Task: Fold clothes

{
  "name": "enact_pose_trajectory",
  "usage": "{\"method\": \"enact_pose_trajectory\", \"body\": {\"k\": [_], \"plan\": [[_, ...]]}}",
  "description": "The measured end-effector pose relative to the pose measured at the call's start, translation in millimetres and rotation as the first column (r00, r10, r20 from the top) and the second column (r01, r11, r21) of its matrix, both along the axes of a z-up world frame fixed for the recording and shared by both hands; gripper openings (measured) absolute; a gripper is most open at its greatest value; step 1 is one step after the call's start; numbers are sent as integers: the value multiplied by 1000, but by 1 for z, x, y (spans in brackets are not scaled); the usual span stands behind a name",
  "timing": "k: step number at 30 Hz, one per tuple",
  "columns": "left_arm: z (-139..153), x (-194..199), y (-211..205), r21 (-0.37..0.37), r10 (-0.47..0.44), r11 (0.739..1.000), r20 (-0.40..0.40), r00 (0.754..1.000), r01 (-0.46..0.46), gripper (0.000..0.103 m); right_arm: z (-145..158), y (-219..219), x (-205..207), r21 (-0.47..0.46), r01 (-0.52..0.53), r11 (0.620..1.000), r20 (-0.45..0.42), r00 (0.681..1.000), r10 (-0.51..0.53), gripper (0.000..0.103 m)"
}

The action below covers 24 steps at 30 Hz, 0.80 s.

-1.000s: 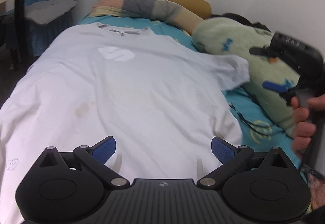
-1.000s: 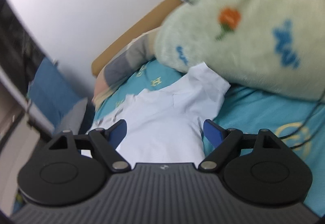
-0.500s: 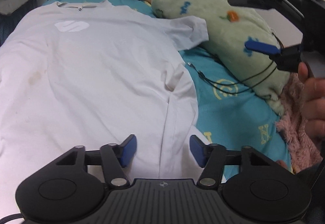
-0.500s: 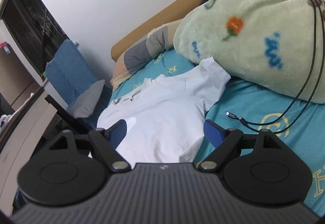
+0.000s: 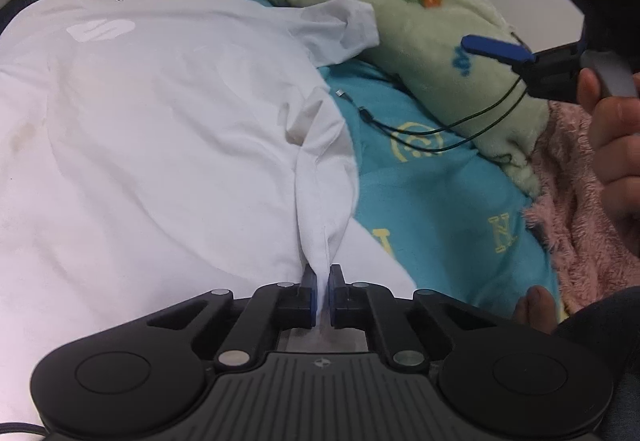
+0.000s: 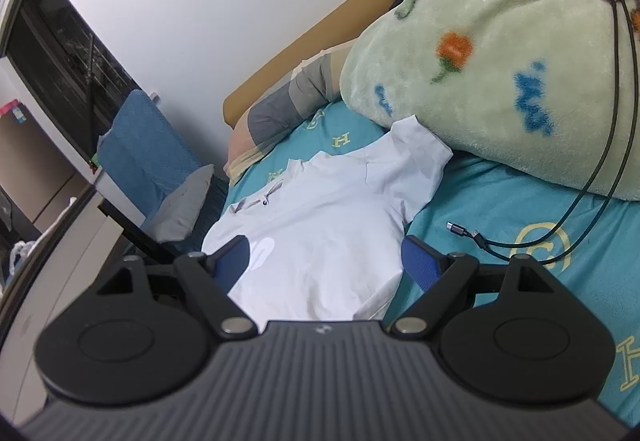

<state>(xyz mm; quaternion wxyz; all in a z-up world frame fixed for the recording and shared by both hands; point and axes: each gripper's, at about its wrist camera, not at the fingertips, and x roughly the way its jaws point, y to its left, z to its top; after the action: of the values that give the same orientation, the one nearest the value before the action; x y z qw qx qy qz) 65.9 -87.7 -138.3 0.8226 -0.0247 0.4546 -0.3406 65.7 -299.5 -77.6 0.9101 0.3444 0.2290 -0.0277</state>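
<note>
White T-shirt (image 5: 168, 129) hem pinched in left hand-held gripper (image 5: 319, 291) — right hand-held gripper (image 6: 326, 261) agape, empty.

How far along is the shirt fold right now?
Done: the white T-shirt lies spread flat on the teal bedsheet. In hand: the left gripper is shut on a pinch of its side edge. Left: no fold made yet; the right gripper is open, holding nothing, above the shirt.

White T-shirt (image 5: 160, 129) left side cropped
</note>
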Motion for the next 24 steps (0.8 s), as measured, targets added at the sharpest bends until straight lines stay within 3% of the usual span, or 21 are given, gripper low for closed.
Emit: {"method": "enact_pose_trajectory", "body": {"k": [5, 10, 13, 15, 18, 24], "plan": [[14, -17, -18, -87, -116, 989, 4, 993, 115, 4, -4, -23, -4, 65, 50, 997, 5, 999, -51, 86], [5, -23, -32, -73, -153, 986, -29, 988, 151, 5, -21, -41, -1, 180, 88, 980, 6, 996, -91, 86], [8, -19, -29, -85, -150, 986, -59, 987, 144, 20, -39, -47, 11, 277, 97, 956, 6, 995, -103, 86], [11, -14, -22, -83, -122, 990, -73, 990, 116, 42, -52, -48, 29, 305, 122, 945, -9, 992, -125, 86], [20, -4, -9, -78, -67, 995, -55, 996, 63, 60, -75, -47, 62, 302, 167, 939, -43, 986, -162, 86], [37, 29, 29, -110, 89, 990, -3, 996, -89, 72, -119, -47, 134, 166, 189, 968, -66, 981, -181, 86]]}}
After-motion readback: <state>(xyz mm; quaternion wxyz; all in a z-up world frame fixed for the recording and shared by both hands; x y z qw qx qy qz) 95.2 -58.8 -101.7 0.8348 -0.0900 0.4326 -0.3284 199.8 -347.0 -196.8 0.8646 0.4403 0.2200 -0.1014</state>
